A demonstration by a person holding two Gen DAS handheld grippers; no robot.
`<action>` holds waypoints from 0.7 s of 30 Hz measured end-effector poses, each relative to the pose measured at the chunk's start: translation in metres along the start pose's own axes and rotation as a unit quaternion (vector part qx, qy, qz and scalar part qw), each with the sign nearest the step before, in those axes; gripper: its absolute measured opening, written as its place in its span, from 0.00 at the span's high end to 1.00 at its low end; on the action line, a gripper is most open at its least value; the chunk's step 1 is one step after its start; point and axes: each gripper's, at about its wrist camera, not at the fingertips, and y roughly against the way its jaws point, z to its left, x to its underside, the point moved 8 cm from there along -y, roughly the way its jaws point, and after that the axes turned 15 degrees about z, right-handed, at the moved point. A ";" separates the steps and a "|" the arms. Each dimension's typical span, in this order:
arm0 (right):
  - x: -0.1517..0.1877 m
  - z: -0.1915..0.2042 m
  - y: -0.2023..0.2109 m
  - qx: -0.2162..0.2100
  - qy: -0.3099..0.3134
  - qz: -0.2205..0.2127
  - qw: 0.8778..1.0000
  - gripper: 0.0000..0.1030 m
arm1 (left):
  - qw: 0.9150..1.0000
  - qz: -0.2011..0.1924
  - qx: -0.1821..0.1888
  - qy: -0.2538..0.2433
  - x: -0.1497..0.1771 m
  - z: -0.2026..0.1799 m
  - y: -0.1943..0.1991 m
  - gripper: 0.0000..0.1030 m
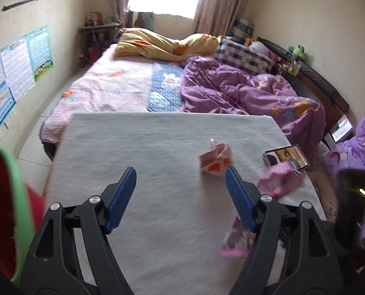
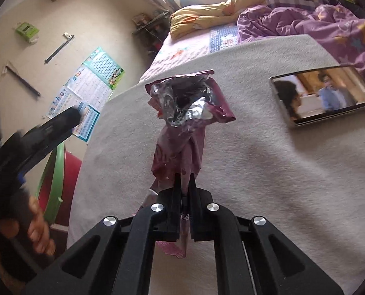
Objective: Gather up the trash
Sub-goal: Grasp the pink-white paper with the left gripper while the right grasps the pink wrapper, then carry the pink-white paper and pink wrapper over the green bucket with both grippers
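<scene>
The right gripper (image 2: 185, 179) pinches the pink foil wrapper (image 2: 190, 103) by its lower end, bin (image 2: 57, 172) off to its left beside the empty, open left gripper (image 1: 181, 184)

The red plastic bin with the green rim (image 1: 17, 196) is running off the left edge of the left wrist view, its base unseen. A pink printed wrapper (image 1: 236, 243) is lying partly behind the left gripper's blue ribbed finger (image 1: 241, 196), smeared by blur. The crumpled pink foil-lined snack bag (image 2: 190, 103) is hiding its lower end between the right gripper's black fingers (image 2: 175, 211).
</scene>
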 end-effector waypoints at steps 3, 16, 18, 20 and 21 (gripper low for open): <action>0.004 -0.010 0.012 -0.004 0.002 -0.003 1.000 0.95 | 1.000 0.014 -0.002 -0.008 -0.012 -0.017 -0.027 0.30; 0.013 -0.034 0.038 -0.024 0.005 -0.007 1.000 0.94 | 0.995 0.088 -0.022 -0.035 -0.029 -0.053 -0.109 0.47; 0.014 -0.029 0.040 -0.021 0.013 -0.010 1.000 0.94 | 0.996 0.085 -0.021 -0.036 -0.026 -0.053 -0.104 0.48; 0.015 -0.023 0.042 -0.020 0.022 -0.011 0.999 0.94 | 0.996 0.077 -0.020 -0.035 -0.024 -0.054 -0.097 0.48; 0.015 -0.020 0.042 -0.020 0.025 -0.012 0.999 0.94 | 0.997 0.070 -0.015 -0.031 -0.020 -0.052 -0.088 0.48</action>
